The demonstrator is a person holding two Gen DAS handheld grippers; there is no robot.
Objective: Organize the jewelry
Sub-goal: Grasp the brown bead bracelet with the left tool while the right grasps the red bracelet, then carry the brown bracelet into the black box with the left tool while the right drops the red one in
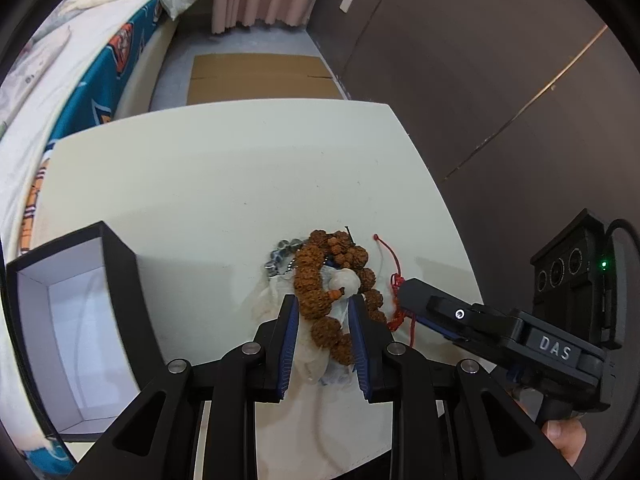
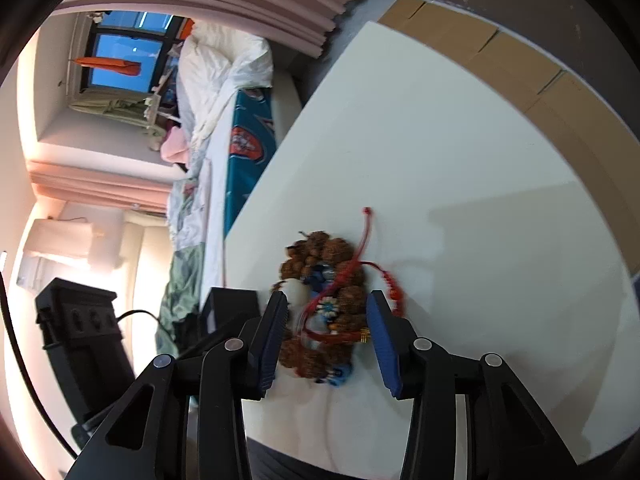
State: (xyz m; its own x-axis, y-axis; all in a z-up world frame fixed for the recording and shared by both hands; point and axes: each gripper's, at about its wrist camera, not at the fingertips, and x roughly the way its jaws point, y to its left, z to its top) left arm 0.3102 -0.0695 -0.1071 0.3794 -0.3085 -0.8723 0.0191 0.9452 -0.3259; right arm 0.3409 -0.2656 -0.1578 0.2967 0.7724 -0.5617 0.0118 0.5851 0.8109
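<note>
Tabletop (image 1: 224,168) carries an open box (image 1: 76,320) well left of the jewelry pile (image 1: 332,280). Left claw (image 1: 325,308) straddles the pile's brown beads (image 1: 312,268), released; right claw (image 2: 328,312) spreads released around it, beside the red cord (image 1: 394,280).

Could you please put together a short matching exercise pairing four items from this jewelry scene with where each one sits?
Items:
1. brown bead strand
2. red cord bracelet
3. open box
4. silver chain

Places:
A. at the table's left edge
B. between the left hand-held gripper fingers
C. beside the right hand-held gripper tip
D. at the pile's far left, beyond the beads

Pairs: 1-B, 2-C, 3-A, 4-D
</note>
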